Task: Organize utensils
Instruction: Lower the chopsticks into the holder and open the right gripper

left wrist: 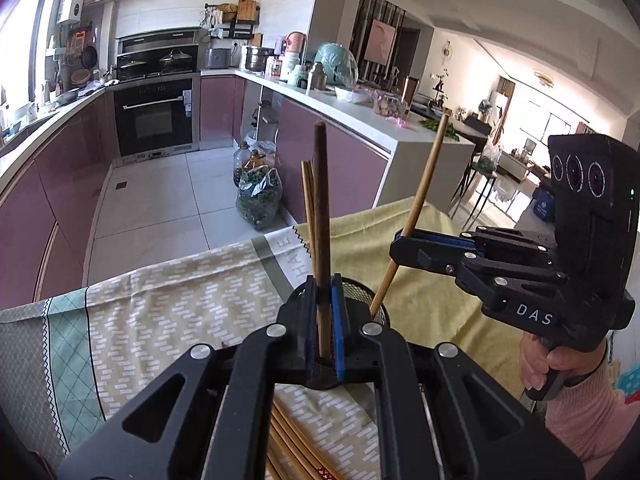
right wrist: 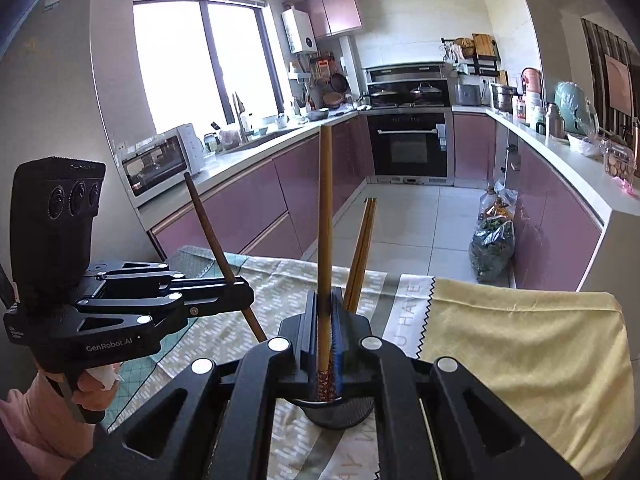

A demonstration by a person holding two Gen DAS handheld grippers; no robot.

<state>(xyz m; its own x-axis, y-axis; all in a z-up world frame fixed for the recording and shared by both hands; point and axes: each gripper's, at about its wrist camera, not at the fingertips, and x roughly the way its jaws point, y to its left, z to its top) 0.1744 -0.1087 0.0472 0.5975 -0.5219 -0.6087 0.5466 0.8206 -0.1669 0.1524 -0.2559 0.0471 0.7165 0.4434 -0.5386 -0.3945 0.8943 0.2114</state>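
Left gripper [left wrist: 323, 312] clamps a dark brown chopstick [left wrist: 320, 200], right gripper [right wrist: 325, 320] a pale bamboo chopstick [right wrist: 325, 216], both over the black mesh holder [right wrist: 340, 416]. Lower straight, release gently!

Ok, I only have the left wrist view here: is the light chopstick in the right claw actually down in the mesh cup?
Observer: Yes. In the right wrist view the right claw clamps the light chopstick upright, and its patterned lower end sits inside the rim of the mesh cup.
Operator: And my dark one looks vertical to me. Is it?
Observer: No. From the side the dark chopstick in the left claw leans, with its top tipped away from the cup.
Operator: Is the cup standing flat?
Observer: It appears so. Its base rests on the patterned cloth, clear of the yellow cloth.
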